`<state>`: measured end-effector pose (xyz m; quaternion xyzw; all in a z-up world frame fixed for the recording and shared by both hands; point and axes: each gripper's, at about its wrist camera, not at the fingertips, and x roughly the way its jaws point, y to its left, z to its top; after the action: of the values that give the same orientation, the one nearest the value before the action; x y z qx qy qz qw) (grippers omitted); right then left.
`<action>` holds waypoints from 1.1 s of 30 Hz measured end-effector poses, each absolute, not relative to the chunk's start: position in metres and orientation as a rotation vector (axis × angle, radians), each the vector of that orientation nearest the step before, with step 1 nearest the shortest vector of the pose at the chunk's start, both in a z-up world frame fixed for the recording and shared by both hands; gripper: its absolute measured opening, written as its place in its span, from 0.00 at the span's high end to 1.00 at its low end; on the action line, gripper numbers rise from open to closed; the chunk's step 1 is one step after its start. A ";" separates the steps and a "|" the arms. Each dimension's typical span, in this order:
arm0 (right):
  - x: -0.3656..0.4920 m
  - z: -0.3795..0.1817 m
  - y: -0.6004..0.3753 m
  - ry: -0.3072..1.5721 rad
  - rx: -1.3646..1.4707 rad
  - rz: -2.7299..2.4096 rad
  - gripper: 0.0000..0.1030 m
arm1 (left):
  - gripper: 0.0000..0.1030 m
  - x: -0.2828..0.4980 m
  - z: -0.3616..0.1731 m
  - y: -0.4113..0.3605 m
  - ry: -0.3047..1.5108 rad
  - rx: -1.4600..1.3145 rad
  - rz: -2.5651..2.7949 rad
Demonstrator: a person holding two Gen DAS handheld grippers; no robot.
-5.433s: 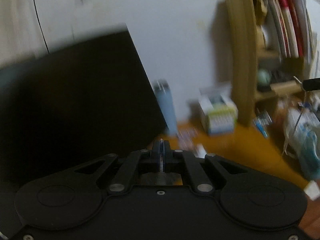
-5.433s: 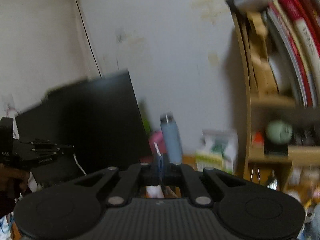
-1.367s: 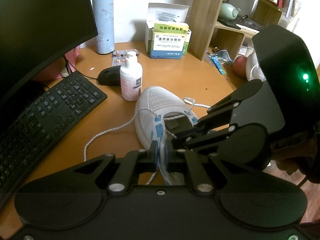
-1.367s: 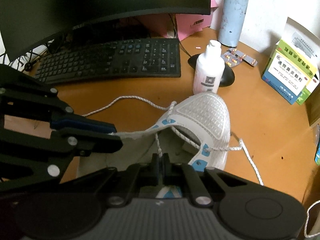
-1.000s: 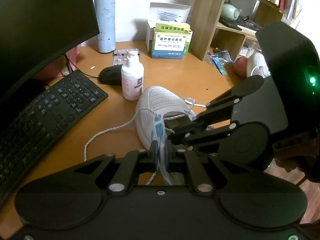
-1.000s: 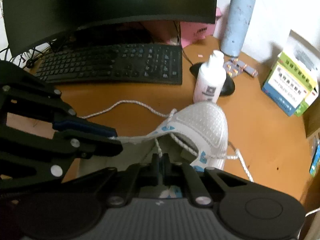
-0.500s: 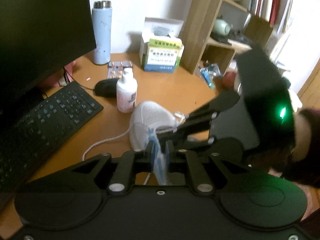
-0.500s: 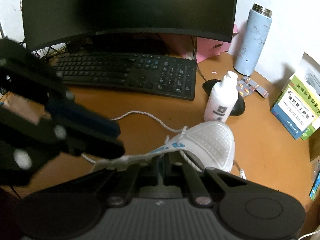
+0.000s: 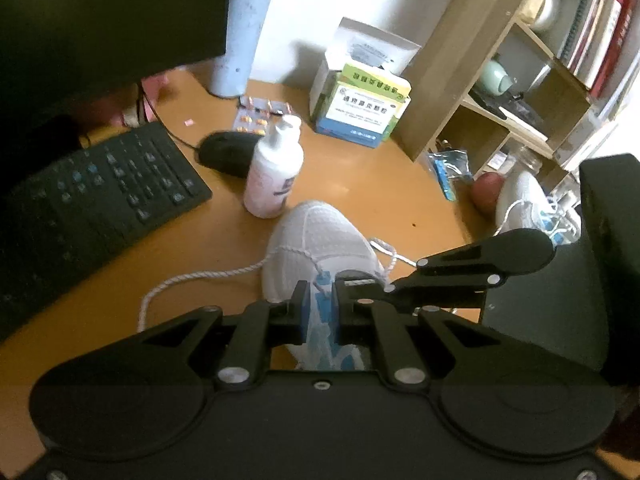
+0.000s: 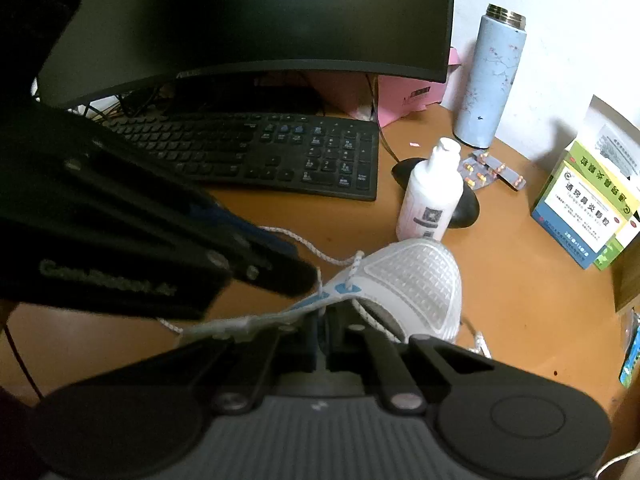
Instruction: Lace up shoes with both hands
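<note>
A white mesh shoe [image 9: 320, 236] with blue eyelet tabs sits on the orange desk, toe pointing away; it also shows in the right wrist view [image 10: 416, 280]. My left gripper [image 9: 318, 300] is shut on the shoe's left eyelet flap and pulls it sideways. My right gripper [image 10: 322, 326] is shut on the white lace [image 10: 320, 280] just above the shoe opening. The lace's left tail [image 9: 192, 280] lies loose on the desk. The other tail [image 9: 390, 254] trails right of the shoe.
A white bottle [image 9: 274, 176] stands just beyond the toe, with a black mouse [image 9: 228, 152], keyboard [image 10: 260, 152], monitor [image 10: 240, 16], blue flask [image 10: 490, 80], pill strips [image 10: 492, 170] and medicine boxes [image 9: 360, 114] behind. A shelf [image 9: 500, 80] and second shoe [image 9: 524, 208] are at right.
Both grippers have risen and pulled back from the shoe, each keeping its hold. The eyelet flap and lace are stretched more taut.
</note>
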<state>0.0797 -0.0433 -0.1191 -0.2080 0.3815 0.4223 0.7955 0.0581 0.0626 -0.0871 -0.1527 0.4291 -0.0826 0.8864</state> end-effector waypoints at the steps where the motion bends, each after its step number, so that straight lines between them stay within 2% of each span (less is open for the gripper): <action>1: 0.080 -0.119 -0.043 0.821 -0.444 0.905 0.96 | 0.93 0.060 -0.089 0.063 0.894 -0.322 -0.172; 11: 0.081 -0.119 -0.044 0.827 -0.434 0.906 0.96 | 0.93 0.065 -0.091 0.062 0.895 -0.344 -0.172; 15: 0.081 -0.120 -0.045 0.825 -0.421 0.906 0.96 | 1.00 0.065 -0.094 0.066 0.882 -0.360 -0.174; 18: 0.079 -0.119 -0.045 0.823 -0.418 0.894 0.95 | 1.00 0.063 -0.091 0.066 0.871 -0.362 -0.169; 19: 0.078 -0.117 -0.045 0.822 -0.424 0.884 0.91 | 1.00 0.062 -0.090 0.067 0.867 -0.363 -0.167; 21: 0.073 -0.113 -0.048 0.806 -0.445 0.863 0.76 | 1.00 0.059 -0.085 0.070 0.849 -0.364 -0.154; 24: 0.062 -0.108 -0.056 0.762 -0.473 0.822 0.63 | 1.00 0.053 -0.074 0.081 0.817 -0.365 -0.125; 33: 0.036 -0.109 -0.079 0.691 -0.543 0.721 0.60 | 1.00 0.020 -0.036 0.126 0.734 -0.328 0.032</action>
<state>0.0356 -0.0788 -0.1094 -0.2572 0.3271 0.3415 0.8427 0.0199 0.1263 -0.0359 -0.1597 0.3573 0.0155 0.9201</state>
